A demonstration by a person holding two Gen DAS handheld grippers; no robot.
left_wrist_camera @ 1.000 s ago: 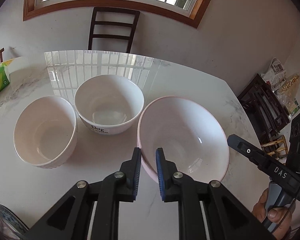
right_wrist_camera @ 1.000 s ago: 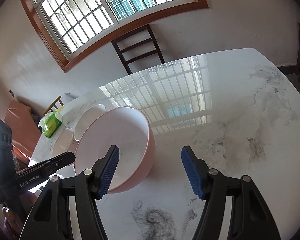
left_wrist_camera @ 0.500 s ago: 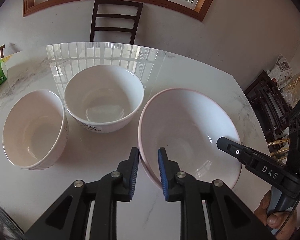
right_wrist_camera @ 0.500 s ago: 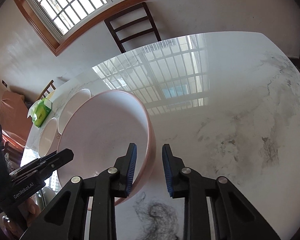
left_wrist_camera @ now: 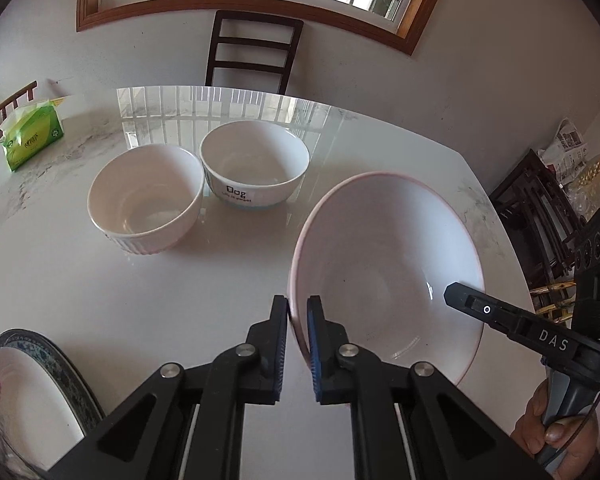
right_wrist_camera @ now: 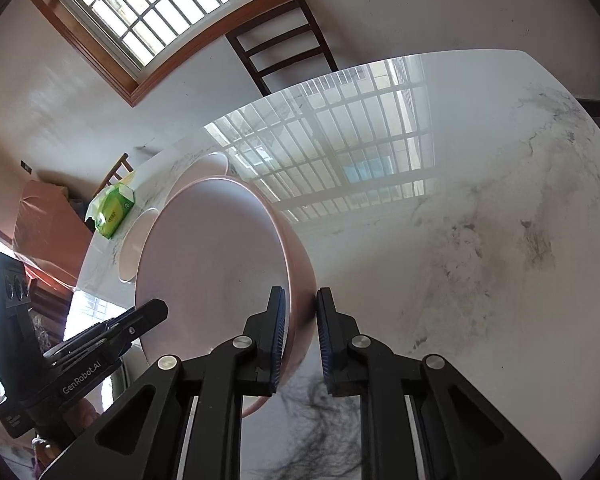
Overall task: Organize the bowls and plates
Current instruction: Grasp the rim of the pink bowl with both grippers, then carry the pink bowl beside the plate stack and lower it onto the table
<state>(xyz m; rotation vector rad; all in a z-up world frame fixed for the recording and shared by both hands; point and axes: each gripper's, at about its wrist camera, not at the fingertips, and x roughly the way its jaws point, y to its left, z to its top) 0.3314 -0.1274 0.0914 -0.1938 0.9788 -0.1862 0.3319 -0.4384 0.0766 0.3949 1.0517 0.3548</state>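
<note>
Left wrist view: your left gripper (left_wrist_camera: 297, 340) and right gripper (right_wrist_camera: 301, 336) both clamp the pink bowl (left_wrist_camera: 384, 276), so carry it level next.

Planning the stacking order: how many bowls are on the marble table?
3: large pink bowl at right, gripped by both tools; white "Dog" bowl at the far middle; ribbed white bowl left of it. Others may sit outside the view.

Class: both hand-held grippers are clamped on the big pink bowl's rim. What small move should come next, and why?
Probably lift it a little, both sides together. The left hand-held gripper and right hand-held gripper pinch opposite sides of the pink bowl, which looks tilted; two smaller bowls, one ribbed, one marked Dog, stand beyond.
</note>
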